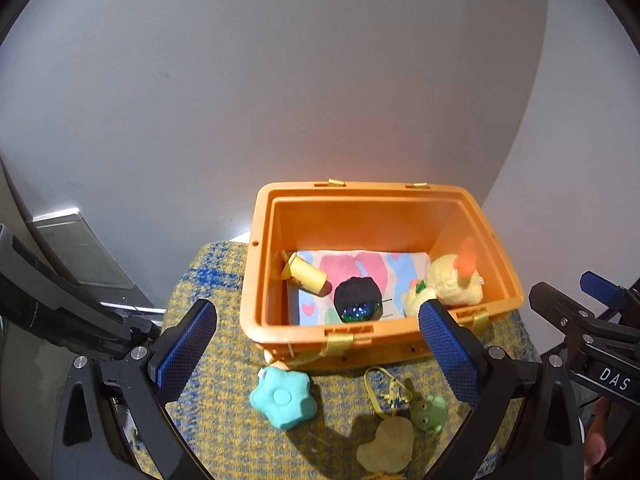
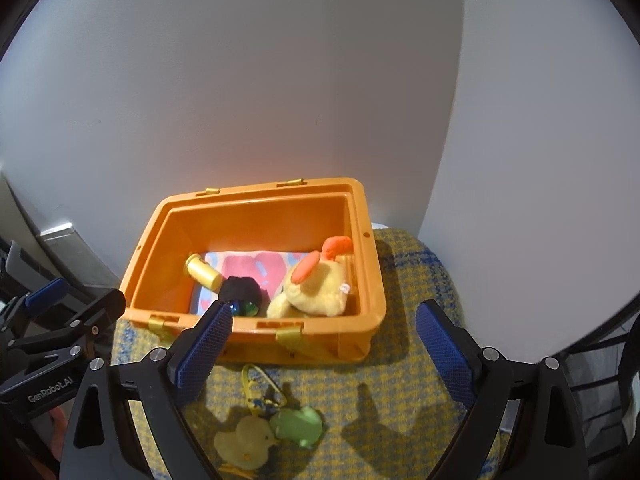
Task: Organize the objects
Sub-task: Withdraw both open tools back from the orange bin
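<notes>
**Three small toys left outside the orange bin**

The left gripper [image 1: 316,354] hangs with its jaws wide apart and empty. Just below it on the knitted mat [image 1: 224,412] lies a teal star cushion [image 1: 282,397]: soft, light, best pinched across two opposite lobes. Right of it, a yellow rubber duck [image 2: 245,443] and green frog [image 2: 298,426] share a clip loop; squashy and probably slippery, so grip the bodies. The right gripper [image 2: 326,354] also gapes, holding nothing, before the orange bin [image 2: 360,216].
</notes>
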Available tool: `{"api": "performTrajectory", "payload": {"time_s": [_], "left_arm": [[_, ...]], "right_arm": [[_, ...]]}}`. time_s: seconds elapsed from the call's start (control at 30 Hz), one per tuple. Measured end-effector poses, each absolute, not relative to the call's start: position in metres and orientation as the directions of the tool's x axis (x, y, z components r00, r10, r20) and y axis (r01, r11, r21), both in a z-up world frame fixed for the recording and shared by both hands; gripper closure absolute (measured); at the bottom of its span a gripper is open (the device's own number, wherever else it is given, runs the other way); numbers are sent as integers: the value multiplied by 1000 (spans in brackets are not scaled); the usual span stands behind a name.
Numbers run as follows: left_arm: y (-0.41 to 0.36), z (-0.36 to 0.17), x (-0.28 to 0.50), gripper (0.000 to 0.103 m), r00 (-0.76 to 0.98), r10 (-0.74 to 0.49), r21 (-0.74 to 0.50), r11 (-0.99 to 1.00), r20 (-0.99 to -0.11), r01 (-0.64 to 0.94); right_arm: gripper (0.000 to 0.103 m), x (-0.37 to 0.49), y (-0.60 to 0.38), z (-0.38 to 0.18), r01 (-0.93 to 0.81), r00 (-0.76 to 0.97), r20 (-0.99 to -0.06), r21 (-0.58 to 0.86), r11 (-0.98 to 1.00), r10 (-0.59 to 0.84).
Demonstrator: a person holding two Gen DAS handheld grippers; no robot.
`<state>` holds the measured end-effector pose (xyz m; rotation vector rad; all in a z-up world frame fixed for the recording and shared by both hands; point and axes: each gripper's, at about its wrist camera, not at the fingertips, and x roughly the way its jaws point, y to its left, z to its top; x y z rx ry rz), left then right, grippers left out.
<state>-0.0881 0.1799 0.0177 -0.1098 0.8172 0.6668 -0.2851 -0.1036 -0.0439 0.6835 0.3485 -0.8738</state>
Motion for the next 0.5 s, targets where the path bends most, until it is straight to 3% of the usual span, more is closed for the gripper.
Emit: {"api": "performTrajectory", "payload": {"time_s": [0.5], "left_arm": [[159, 5, -111, 0, 521, 470, 152, 828, -712, -539]], "right_arm": [[10, -301, -79, -60, 804, 595, -559, 397, 443, -578]]}}
